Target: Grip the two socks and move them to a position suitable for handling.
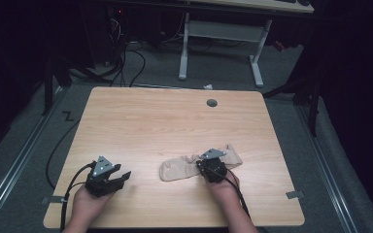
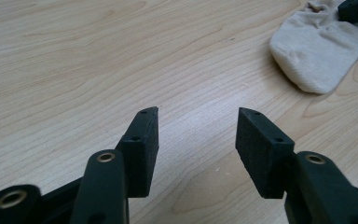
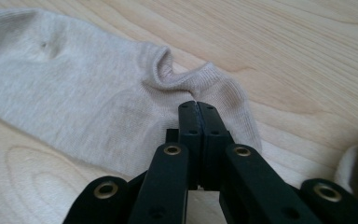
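Near the table's front edge, right of centre, a beige sock lies flat with the right gripper on it.

Across the pale wood table the sock stretches left to right, its rounded toe toward the left and its ribbed cuff puckered into a small fold just ahead of the right gripper's tips. That gripper's jaws are pressed together over the cloth; whether any fabric is caught between them cannot be told. The right hand reaches in from the front edge, gripper pointing away from the person. Toward the front left corner, the left hand holds the left gripper low above bare wood, jaws spread wide, aimed toward the sock's toe, well apart from it.
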{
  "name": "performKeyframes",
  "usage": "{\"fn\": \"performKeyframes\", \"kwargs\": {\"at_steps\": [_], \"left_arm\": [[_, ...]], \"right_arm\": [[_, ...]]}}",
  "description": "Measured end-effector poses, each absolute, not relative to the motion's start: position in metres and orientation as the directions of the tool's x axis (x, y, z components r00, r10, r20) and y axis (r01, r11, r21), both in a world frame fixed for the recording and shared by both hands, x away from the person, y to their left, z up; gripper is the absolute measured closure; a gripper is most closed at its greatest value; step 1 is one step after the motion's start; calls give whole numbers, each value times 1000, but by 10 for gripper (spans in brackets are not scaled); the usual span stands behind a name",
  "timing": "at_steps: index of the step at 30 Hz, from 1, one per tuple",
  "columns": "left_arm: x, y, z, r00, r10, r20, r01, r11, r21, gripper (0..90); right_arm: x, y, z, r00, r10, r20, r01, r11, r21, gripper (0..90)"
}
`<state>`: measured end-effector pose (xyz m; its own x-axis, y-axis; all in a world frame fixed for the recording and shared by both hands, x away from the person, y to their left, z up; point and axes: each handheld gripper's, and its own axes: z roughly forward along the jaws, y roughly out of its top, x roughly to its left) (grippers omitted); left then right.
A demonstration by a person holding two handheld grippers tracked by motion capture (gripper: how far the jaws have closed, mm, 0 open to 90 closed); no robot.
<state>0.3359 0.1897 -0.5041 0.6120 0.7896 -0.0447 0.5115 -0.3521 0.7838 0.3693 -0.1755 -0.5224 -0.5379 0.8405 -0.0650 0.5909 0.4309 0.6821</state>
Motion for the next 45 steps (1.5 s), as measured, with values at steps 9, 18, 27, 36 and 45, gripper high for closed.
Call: {"fn": "performKeyframes", "kwargs": {"at_steps": [9,18,27,36,45], "left_arm": [[334,182,-503,634,770,-75,518,-350,781,548],[342,157,-504,666,741,-87,499,-356,790,719],[359,107,-517,730,682,-32,468,-466,751,808],[354,103,-524,736,676,37,465,-543,699,816],[333,116,-521,743,668,41,473,-567,674,814]], "right_arm": [[360,-165,-522,-589,805,-65,563,467,682,892],[354,-154,-524,-626,776,-73,532,494,688,892],[351,-153,-526,-620,781,-76,525,485,699,892],[346,-155,-526,-632,771,-75,514,490,704,891],[325,-148,-525,-684,727,-66,492,525,695,885]]}}
